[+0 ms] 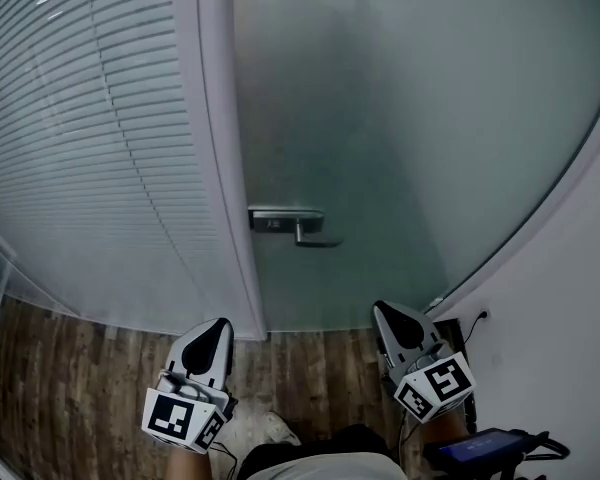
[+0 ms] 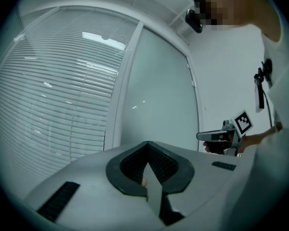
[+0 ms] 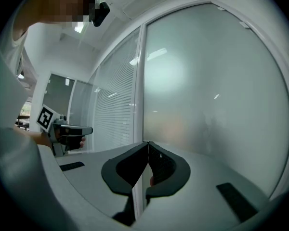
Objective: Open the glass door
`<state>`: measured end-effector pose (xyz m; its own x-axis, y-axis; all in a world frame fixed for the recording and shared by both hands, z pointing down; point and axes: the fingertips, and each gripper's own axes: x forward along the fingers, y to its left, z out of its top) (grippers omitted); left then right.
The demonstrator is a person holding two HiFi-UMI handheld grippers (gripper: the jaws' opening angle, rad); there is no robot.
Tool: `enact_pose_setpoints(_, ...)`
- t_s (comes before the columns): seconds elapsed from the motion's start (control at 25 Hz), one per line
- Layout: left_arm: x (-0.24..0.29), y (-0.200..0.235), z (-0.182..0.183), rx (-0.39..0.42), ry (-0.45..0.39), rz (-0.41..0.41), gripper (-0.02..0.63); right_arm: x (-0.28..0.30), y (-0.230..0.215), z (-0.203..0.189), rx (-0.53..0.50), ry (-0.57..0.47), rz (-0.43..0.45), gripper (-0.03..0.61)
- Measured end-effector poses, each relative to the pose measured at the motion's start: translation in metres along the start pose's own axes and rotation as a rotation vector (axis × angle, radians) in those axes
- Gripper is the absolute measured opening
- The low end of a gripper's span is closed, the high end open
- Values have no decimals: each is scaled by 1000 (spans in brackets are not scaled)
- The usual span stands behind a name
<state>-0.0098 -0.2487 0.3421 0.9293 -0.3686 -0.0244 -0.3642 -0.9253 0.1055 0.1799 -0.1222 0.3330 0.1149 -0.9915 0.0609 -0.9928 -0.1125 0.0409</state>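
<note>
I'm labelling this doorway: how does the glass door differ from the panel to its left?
The glass door is plain frosted glass; the left panel is lined with horizontal blinds. The glass door carries a metal lever handle; the left panel shows none. Both stand upright against one white frame post.

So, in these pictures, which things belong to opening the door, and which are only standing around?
For the job: frosted glass door; its silver metal lever handle; left tongs and right tongs, both shut and empty.

Only around: white slatted blinds; brown wood-pattern floor; white wall socket with black cable; dark flat device at the lower right.
</note>
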Motion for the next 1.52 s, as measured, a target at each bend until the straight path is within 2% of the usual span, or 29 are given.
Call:
enact_pose_setpoints(0.2, 22, 8, -7, -14, 15, -40, -2, 20, -7, -5, -7, 21, -18, 2)
enact_pose_setpoints(0.36, 47, 16, -27, -40, 33, -50, -2, 48, -20, -24, 5, 48, 3, 2)
enact_pose_setpoints(0.52, 64, 15, -37, -43, 42, -33, -2, 65, -37, -36, 24, 53, 48, 2)
enact_pose_setpoints(0.76, 103, 22, -33, -39, 56, 11, -2, 108, -64, -46, 33, 114, 147, 6)
enact_pose_setpoints(1.12, 140, 18, -42, -41, 97, 52, -2, 152, -84, -84, -93, 302, 318, 138)
enact_pose_setpoints(1.52, 143, 34, -60, -74, 140, 91, -2, 182, -83, -131, -252, 475, 420, 160)
